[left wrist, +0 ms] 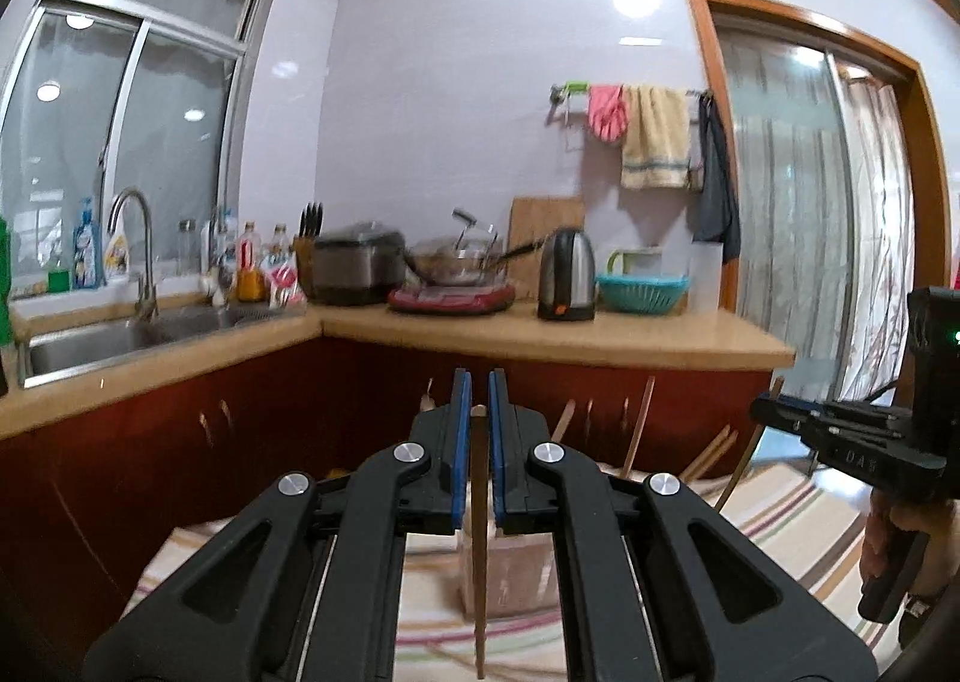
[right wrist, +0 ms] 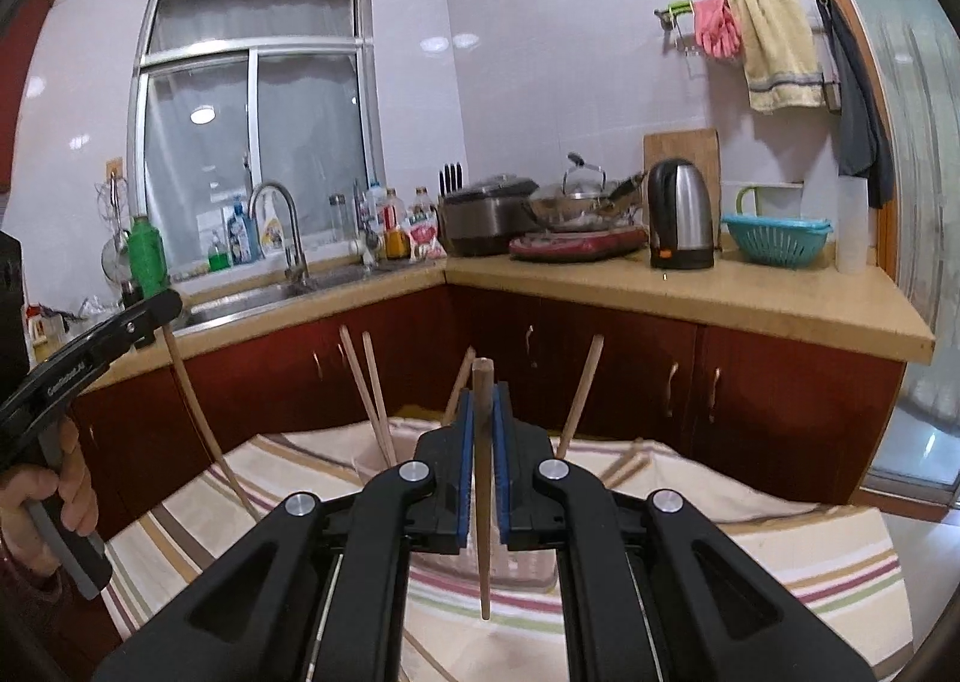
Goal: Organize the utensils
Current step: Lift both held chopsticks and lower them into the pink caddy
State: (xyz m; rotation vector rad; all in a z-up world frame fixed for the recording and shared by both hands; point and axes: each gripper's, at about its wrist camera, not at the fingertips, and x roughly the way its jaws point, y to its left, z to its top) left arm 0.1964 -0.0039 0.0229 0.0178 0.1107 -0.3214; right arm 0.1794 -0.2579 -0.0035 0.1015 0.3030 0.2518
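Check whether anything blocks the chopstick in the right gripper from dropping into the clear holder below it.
Nothing solid blocks it. The chopstick hangs upright in the right gripper, above the holder. Other chopsticks already lean inside, splayed outward, leaving the middle open.

Both wrist views: level, facing counter corner.

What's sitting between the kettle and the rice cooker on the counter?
A lidded wok on a red induction cooktop, between kettle and rice cooker; clearest in the right wrist view.

my claws' pads blue, arms black. chopstick brown wood. tablecloth cream with pink, green, brown stripes. cabinets dark red, basket teal.
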